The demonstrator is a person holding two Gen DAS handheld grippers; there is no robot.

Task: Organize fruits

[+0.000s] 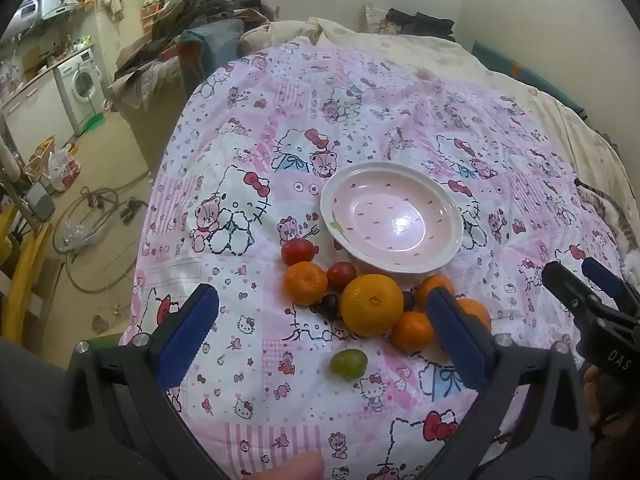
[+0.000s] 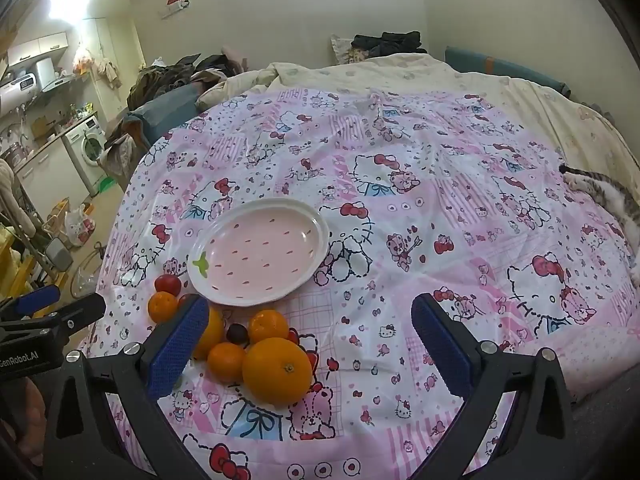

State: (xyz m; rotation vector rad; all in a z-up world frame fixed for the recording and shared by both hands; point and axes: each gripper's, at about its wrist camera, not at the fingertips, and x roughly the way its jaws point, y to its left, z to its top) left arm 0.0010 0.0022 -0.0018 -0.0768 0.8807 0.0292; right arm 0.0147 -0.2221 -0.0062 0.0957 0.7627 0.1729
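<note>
Left gripper (image 1: 322,334) jaws wide apart and empty, right gripper (image 2: 310,342) likewise, green fruit (image 1: 349,364) nearest between left fingers, orange cluster (image 1: 372,310) just beyond, pink plate (image 1: 400,264) empty behind cluster, patterned cloth (image 1: 440,128) underneath.

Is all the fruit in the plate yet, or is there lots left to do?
Nothing is done yet: the plate is bare. Nothing is in hand either: the left gripper and right gripper are both open and hold nothing. All the fruit is left on the cloth beside the plate: the big orange, the small oranges, the red fruits and the green one.
</note>
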